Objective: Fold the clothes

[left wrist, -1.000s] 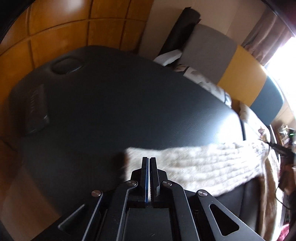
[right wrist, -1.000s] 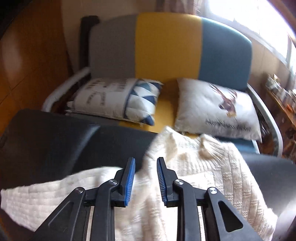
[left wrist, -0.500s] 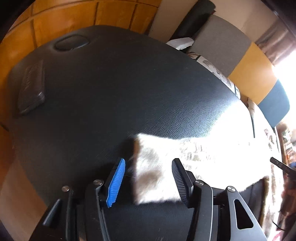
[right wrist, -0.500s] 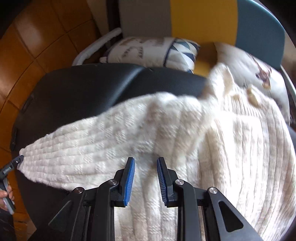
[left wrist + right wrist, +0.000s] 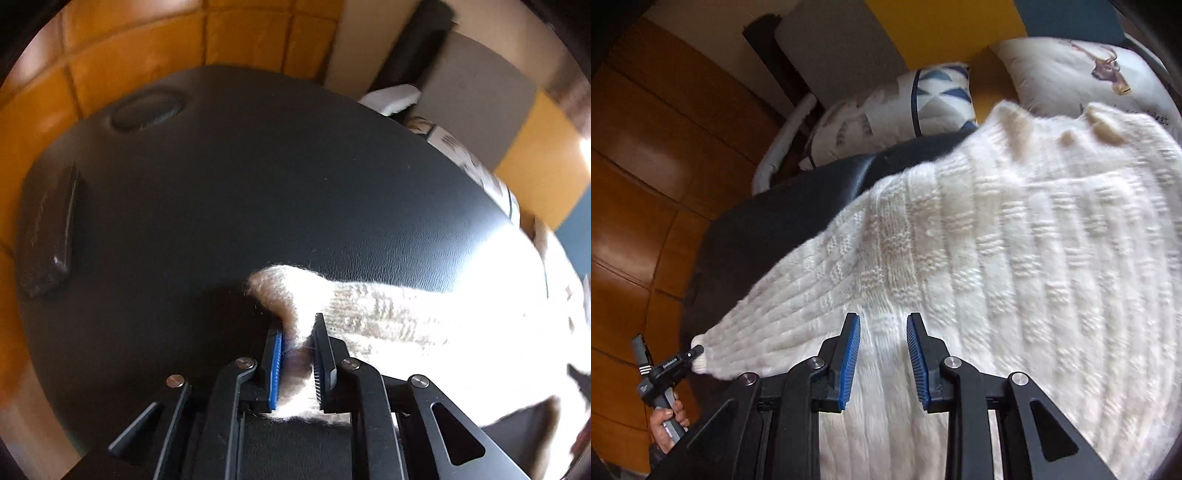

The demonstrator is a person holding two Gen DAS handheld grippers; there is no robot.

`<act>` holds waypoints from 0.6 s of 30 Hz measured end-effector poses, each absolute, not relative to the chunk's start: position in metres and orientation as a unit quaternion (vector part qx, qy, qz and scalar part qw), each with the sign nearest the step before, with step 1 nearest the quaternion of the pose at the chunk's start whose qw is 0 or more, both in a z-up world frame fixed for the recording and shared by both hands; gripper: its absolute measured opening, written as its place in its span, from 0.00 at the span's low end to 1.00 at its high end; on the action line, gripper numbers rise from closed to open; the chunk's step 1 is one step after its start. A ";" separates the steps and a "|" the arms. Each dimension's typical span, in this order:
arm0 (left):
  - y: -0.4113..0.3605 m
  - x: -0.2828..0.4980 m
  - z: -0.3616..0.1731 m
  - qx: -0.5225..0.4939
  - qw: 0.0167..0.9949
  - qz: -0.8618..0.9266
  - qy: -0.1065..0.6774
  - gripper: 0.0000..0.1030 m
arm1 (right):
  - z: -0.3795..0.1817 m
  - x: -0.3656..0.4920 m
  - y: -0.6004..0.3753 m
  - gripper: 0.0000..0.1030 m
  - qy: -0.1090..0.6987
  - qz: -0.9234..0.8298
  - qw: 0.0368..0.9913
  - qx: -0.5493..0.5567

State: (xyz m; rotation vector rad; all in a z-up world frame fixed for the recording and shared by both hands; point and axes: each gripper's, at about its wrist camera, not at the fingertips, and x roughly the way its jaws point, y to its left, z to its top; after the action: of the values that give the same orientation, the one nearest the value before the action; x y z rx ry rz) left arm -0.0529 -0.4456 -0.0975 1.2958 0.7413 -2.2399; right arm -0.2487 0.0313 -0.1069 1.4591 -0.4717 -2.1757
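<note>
White sweater (image 5: 997, 236) spread flat on black table (image 5: 258, 177). Left tongs (image 5: 297, 334) closing on fluffy cuff (image 5: 291, 295), sleeve end squeezed between pads. Right tongs (image 5: 882, 325) a little open and opening, just above sweater middle, gripping nothing.

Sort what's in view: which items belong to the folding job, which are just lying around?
In the job:
- white knit sweater
- left gripper, jaws closing on the sleeve cuff
- right gripper, open over the sweater
- black table

Lying about:
- dark remote
- two cushions
- sofa
</note>
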 end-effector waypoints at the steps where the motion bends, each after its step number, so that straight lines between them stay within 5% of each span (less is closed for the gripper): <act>1: -0.447 -0.047 -0.091 0.457 0.221 -0.813 0.285 0.15 | -0.101 -0.237 0.044 0.27 -0.179 -0.796 0.243 0.525; 12: -0.238 0.000 -0.049 0.459 -0.167 -0.820 0.298 0.19 | -0.081 -0.096 0.165 0.27 -0.156 -0.811 0.211 0.522; 18: -0.128 -0.007 -0.075 0.528 -0.216 -0.783 0.249 0.19 | -0.099 -0.042 0.185 0.27 -0.157 -0.810 0.201 0.528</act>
State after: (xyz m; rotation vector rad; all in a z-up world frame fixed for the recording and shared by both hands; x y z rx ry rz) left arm -0.0067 -0.1279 -0.0746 1.9327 0.9129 -2.8671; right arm -0.0416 0.1846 -0.0995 1.4754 -0.4398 -2.2634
